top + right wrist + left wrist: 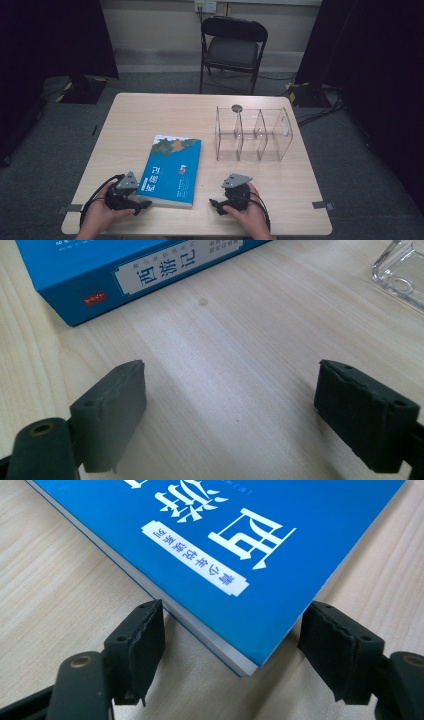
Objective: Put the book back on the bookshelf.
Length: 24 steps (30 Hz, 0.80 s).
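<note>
A blue book lies flat on the wooden table. Everything here is told from the book. A clear box with walls inside it stands well off to the book's right, a bit farther back. A black chair stands on the floor far behind the book, past the table.

The left gripper sits at the near left corner of the book. In the left gripper view that corner pokes in between the two black jaws. The jaws stand apart, one on each side of the corner. One pad is right up by the page edge, but I cannot tell if it touches. The book is not squeezed yet.

The right gripper rests on the table just to the right of the book's near end. In the right gripper view its jaws are wide apart with only bare table between them. The spine of the book shows farther off.

The job looks like picking up the book by its corner. To do it well, the left gripper should slide a little farther onto the corner, so the pads get more book to hold. One jaw should go under and one on top. Then close slowly and squeeze firmly. A tiny bite on a corner may slip, and the pages may bend. The right gripper can help at the spine side
</note>
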Motion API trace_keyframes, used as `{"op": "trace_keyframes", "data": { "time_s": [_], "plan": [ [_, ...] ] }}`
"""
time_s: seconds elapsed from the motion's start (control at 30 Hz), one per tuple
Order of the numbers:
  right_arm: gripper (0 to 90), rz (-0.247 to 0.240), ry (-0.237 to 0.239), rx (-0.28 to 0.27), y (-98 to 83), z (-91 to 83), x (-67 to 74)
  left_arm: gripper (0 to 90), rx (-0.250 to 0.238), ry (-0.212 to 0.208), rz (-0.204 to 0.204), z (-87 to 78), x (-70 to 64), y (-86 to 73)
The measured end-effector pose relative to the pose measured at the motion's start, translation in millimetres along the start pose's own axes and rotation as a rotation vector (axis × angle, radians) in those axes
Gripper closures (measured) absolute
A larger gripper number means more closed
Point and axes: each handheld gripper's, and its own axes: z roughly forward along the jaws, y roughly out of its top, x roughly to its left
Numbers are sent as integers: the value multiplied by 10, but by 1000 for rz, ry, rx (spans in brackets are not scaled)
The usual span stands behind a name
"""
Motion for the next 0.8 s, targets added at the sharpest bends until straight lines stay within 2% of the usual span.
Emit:
{"op": "trace_keyframes", "data": {
  "time_s": [0.2, 0.27, 0.4, 0.47, 0.8],
  "plan": [
    [128, 3, -3, 0, -1, -2, 4, 266, 36, 5, 14, -14, -1, 41],
    [128, 4, -2, 0, -1, -2, 5, 266, 28, 9, 12, -9, -4, 39],
    [128, 3, -2, 0, -1, -2, 5, 271, 41, 17, 13, -20, -16, 60],
    [129, 3, -2, 0, -1, -2, 5, 272, 42, 17, 2, -19, -20, 70],
    [128, 3, -4, 0, -1, -2, 4, 274, 45, 13, 4, -66, -15, 98]
  ]
}}
